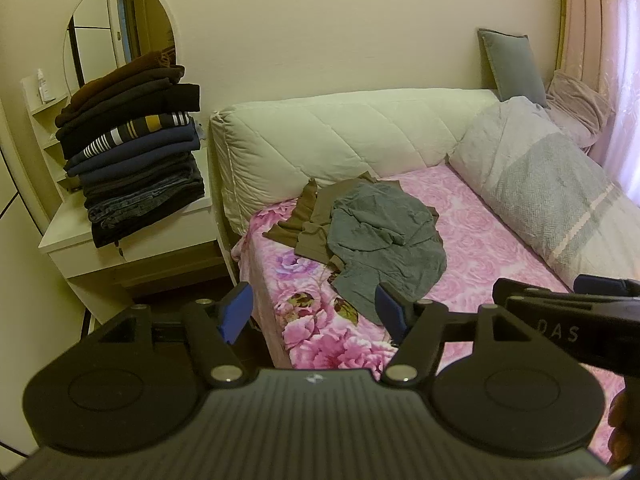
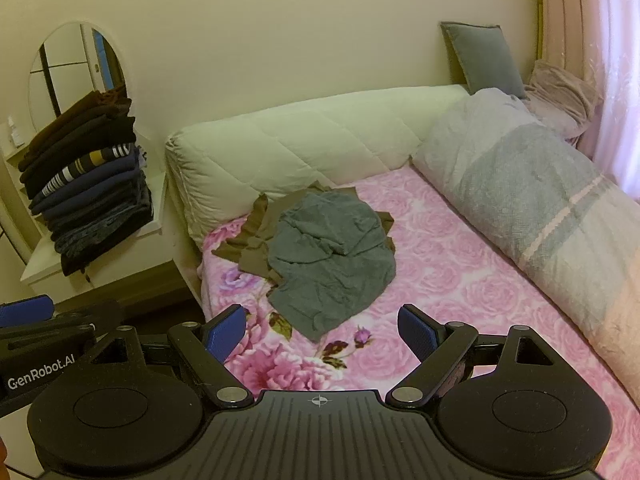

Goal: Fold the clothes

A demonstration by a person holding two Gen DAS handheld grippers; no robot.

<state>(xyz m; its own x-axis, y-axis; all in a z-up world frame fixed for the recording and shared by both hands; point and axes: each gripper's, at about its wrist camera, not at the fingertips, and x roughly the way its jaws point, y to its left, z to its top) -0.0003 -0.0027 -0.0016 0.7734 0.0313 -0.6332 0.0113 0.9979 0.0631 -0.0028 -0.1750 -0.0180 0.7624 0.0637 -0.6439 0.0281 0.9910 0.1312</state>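
A crumpled grey garment [image 1: 384, 240] [image 2: 332, 256] lies on the pink floral bed sheet [image 1: 480, 248] [image 2: 440, 264], partly over a rumpled olive-brown garment [image 1: 312, 216] [image 2: 252, 240]. My left gripper [image 1: 314, 314] hovers open above the bed's near left corner, short of the grey garment, nothing between its blue pads. My right gripper [image 2: 322, 332] is open too, held just in front of the grey garment's near edge. Each gripper shows at the side of the other's view: the right gripper [image 1: 568, 312] and the left gripper [image 2: 40, 328].
A tall stack of folded dark clothes [image 1: 132, 168] [image 2: 84, 192] sits on a white dresser [image 1: 72, 236] left of the bed, under an oval mirror [image 1: 120, 28]. A padded cream headboard [image 1: 332, 140], a rolled grey-and-cream quilt [image 2: 540, 208] and cushions line the bed's far sides.
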